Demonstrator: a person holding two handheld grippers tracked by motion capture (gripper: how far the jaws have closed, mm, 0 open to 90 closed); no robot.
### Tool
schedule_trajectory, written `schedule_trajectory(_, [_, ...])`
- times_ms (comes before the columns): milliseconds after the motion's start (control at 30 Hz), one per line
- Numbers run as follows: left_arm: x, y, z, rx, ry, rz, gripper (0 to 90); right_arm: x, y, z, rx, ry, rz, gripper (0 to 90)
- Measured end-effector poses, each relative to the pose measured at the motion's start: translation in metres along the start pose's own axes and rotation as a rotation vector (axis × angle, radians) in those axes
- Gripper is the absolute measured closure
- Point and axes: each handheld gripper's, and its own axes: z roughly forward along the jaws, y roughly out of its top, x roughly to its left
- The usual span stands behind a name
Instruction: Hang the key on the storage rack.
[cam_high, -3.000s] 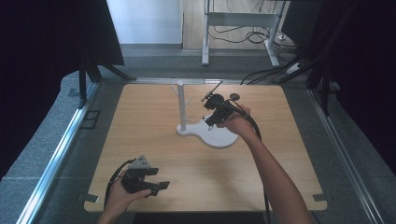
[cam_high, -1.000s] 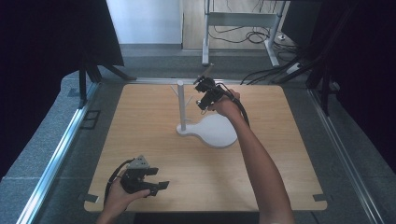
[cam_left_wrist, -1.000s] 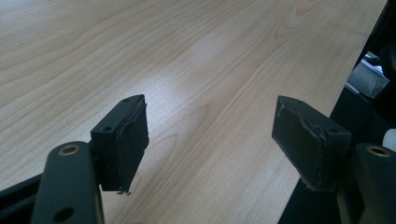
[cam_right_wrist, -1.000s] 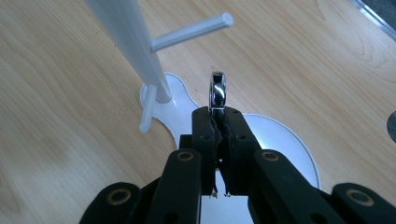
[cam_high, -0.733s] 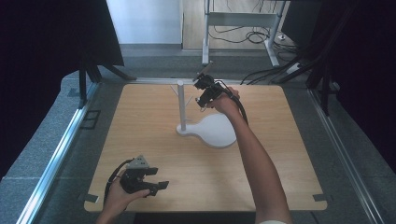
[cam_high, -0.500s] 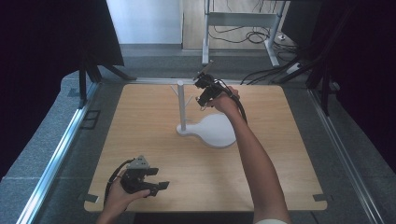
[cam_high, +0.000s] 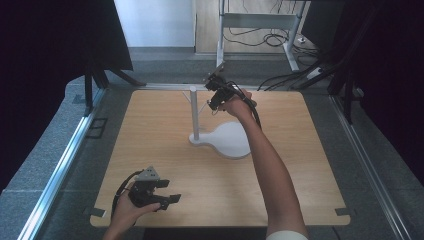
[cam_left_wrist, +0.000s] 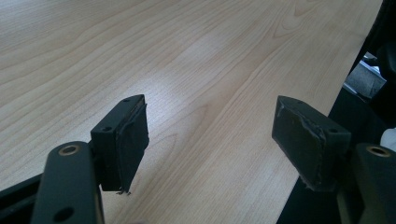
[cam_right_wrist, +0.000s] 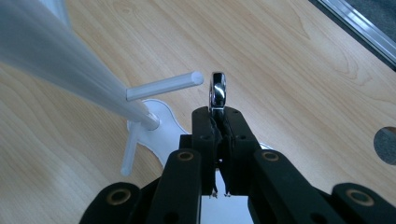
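Ring carried up to the peg

The right gripper pinches a small shiny metal ring edge-on between its jaws, which are pressed tight on the ring's lower part. A few seconds ago this hand hung lower, over the white base of the stand; it has since lifted and moved toward the far side of the counter, and over the last second it has barely shifted. The ring now sits high, level with the top of the white post and just to one side of it.

From the right gripper view, the ring hangs just beside the tip of a short white peg that sticks out from the post, close to it but apart. A second peg points down lower on the post.

My reading is that the carry is finished and the fine part begins: the ring's hole has to be lined up with the peg's tip and slid on.

The left gripper rests near the close edge of the counter, its jaws spread wide with nothing between them.
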Motion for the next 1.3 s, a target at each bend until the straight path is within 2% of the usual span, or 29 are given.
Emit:
schedule_trajectory(700, [-0.001, 0.000, 0.000, -0.001, -0.002, 0.003, 27.5, 0.002, 0.007, 0.005, 0.006, -0.016, -0.004, 84.9])
schedule_trajectory(1300, [-0.003, 0.001, 0.003, 0.008, -0.006, 0.009, 27.5, 0.015, 0.005, 0.007, 0.002, -0.011, -0.027, 84.8])
